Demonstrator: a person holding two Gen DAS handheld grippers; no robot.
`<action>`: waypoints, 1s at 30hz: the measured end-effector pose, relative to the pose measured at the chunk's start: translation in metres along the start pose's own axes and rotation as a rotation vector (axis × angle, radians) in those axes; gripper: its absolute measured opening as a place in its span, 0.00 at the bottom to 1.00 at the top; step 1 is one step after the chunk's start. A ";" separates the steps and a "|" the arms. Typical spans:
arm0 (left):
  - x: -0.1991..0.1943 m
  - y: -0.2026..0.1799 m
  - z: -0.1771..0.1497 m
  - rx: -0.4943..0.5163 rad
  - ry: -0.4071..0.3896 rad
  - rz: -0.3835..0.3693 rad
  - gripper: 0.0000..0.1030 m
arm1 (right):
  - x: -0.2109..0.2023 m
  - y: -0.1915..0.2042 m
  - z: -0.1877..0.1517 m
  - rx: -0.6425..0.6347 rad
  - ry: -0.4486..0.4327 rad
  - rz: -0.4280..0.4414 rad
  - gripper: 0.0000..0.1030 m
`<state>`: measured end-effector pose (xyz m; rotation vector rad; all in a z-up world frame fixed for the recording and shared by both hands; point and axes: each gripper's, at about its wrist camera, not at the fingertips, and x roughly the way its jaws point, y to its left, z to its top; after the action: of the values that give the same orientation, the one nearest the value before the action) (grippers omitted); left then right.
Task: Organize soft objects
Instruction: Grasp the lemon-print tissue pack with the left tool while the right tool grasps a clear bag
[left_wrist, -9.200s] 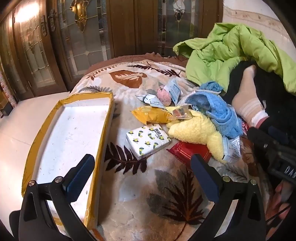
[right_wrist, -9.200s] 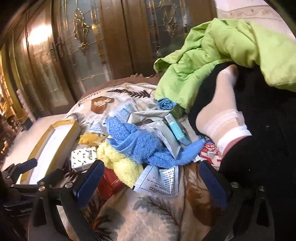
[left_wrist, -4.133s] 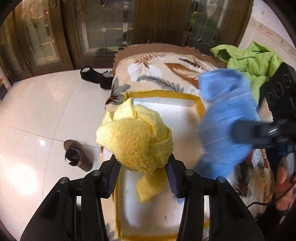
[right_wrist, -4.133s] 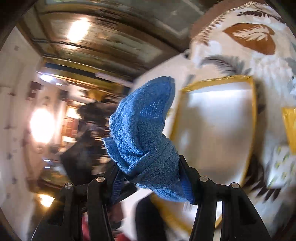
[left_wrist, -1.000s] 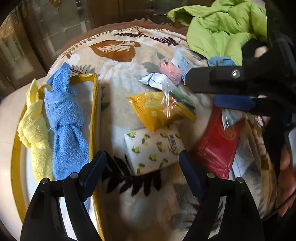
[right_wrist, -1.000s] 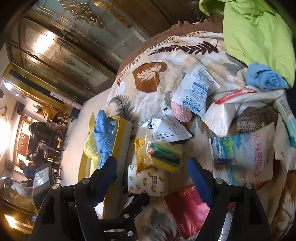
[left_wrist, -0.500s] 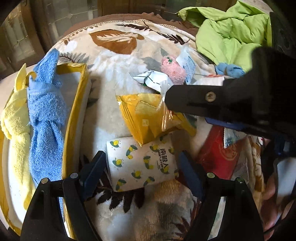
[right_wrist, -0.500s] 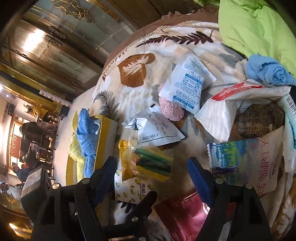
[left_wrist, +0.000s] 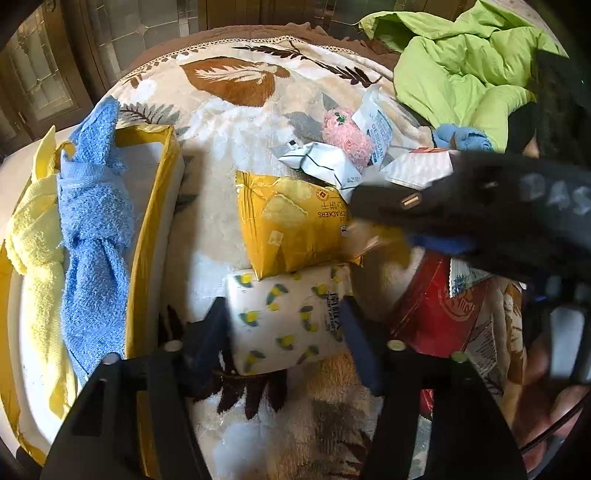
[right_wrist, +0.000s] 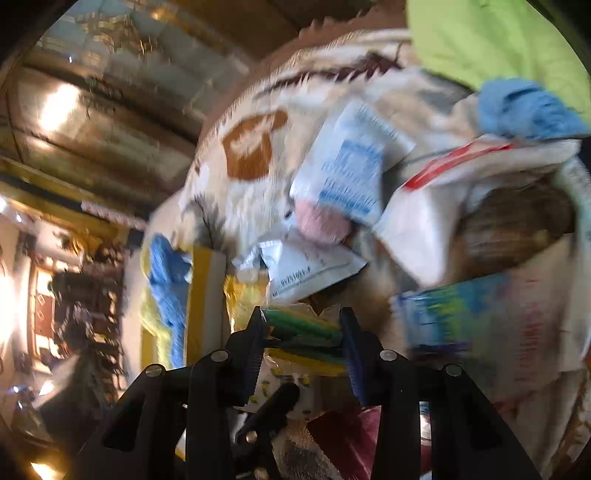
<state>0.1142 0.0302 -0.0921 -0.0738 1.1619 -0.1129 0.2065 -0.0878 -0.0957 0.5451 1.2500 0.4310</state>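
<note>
At the bottom centre of the left wrist view, the left gripper (left_wrist: 286, 317) has its two fingers pressed against either side of a white tissue pack (left_wrist: 286, 319) printed with small lemons, so it appears closed on the pack, which lies on a leaf-patterned blanket (left_wrist: 229, 110). At the bottom centre of the right wrist view, the right gripper (right_wrist: 303, 334) is clamped on a clear packet holding green and yellow sticks (right_wrist: 304, 332) (this view is blurred, so what the packet holds is unclear). Just above the tissue pack, a yellow cracker bag (left_wrist: 291, 225) overlaps its top edge.

At the left edge of the left wrist view sits a yellow-rimmed tray (left_wrist: 153, 229), with a knotted blue towel (left_wrist: 94, 236) and a yellow towel (left_wrist: 33, 236) lying in it side by side.

The step in hand looks like picking up two more soft items. The next move likely calls for lifting each clear of the clutter, the tissue pack out from under the cracker bag, then carrying both left to the tray.
</note>
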 end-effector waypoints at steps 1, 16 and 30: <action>0.000 0.001 0.000 -0.005 0.001 0.003 0.51 | -0.006 -0.001 0.001 0.002 -0.009 0.014 0.39; 0.013 -0.023 -0.004 0.042 0.045 0.040 0.77 | -0.040 -0.019 -0.008 0.043 -0.039 0.087 0.39; -0.019 -0.005 -0.020 -0.033 -0.001 -0.008 0.74 | -0.063 -0.020 -0.019 0.033 -0.058 0.125 0.39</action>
<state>0.0886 0.0281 -0.0819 -0.1076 1.1632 -0.1011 0.1720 -0.1382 -0.0635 0.6617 1.1729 0.4969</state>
